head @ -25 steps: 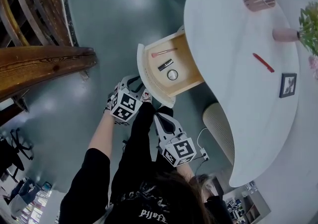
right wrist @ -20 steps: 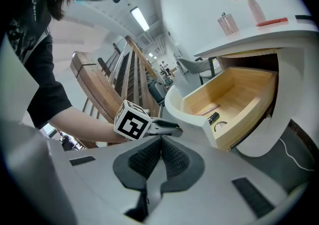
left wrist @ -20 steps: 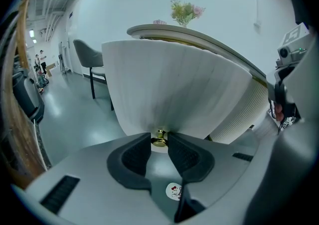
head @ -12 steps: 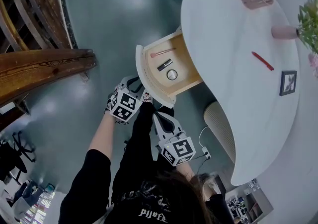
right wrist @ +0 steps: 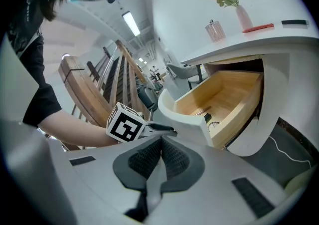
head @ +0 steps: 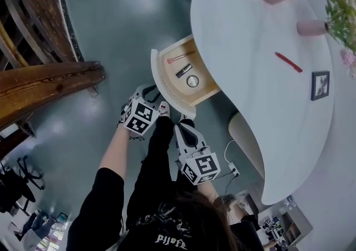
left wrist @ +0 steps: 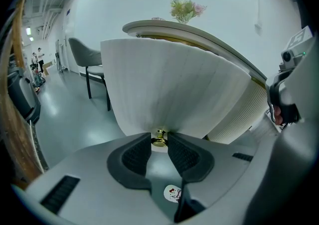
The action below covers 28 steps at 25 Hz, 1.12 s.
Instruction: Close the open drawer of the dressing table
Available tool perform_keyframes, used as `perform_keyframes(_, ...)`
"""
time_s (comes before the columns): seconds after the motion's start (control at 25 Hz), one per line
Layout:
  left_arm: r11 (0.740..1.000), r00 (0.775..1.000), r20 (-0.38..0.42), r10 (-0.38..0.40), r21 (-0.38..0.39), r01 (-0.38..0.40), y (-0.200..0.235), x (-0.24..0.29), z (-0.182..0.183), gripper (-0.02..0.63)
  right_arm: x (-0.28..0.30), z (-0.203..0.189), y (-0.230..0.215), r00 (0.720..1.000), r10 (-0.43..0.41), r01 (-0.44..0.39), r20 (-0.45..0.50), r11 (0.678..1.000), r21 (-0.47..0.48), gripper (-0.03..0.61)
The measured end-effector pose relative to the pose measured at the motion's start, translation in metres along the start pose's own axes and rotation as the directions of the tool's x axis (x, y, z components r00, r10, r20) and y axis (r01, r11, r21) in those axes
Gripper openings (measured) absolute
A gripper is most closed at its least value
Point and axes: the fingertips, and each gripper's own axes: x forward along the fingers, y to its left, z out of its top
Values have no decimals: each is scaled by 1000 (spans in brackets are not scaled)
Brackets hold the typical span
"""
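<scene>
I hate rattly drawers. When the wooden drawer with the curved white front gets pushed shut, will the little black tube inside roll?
Probably a little: the little black tube lies loose on its side on the smooth floor of the wooden drawer. It looks small and light, so likely just a soft tap.

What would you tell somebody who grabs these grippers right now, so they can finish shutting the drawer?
Left gripper: shut on the brass knob on the drawer's front.
Right gripper: jaws together, empty, near the drawer's front corner.
Drawer: still sticking out from under the white dressing table, with small makeup items inside.
Done: knob gripped.
Left to do: probably push the drawer in until its curved front meets the table, then let go.
</scene>
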Motion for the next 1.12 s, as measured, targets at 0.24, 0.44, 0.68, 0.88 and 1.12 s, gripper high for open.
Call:
perform_keyframes(0.24, 1000, 1000, 17, -4, -5, 4, -3, 11, 13, 115, -4, 6, -11, 999, -27, 27, 26, 1000, 8, 26)
perform_keyframes(0.44, 1000, 1000, 27, -12, 9, 12, -6, 22, 25, 115, -8, 12, -18, 998, -42, 42, 48, 999, 13, 26)
perform_keyframes(0.68, 1000, 999, 34, -3, 4, 3, -11, 34, 39, 115, -17, 26, -32, 994, -67, 67, 85, 998, 10, 26)
perform_keyframes(0.88, 1000, 999, 44, -7, -9, 7, -15, 42, 49, 115, -22, 36, -39, 990, -87, 87, 109, 996, 0, 26)
perform_keyframes(1.12, 1000, 999, 53, 5, -14, -5, -17, 52, 62, 115, -29, 49, -53, 985, -107, 108, 134, 994, 3, 26)
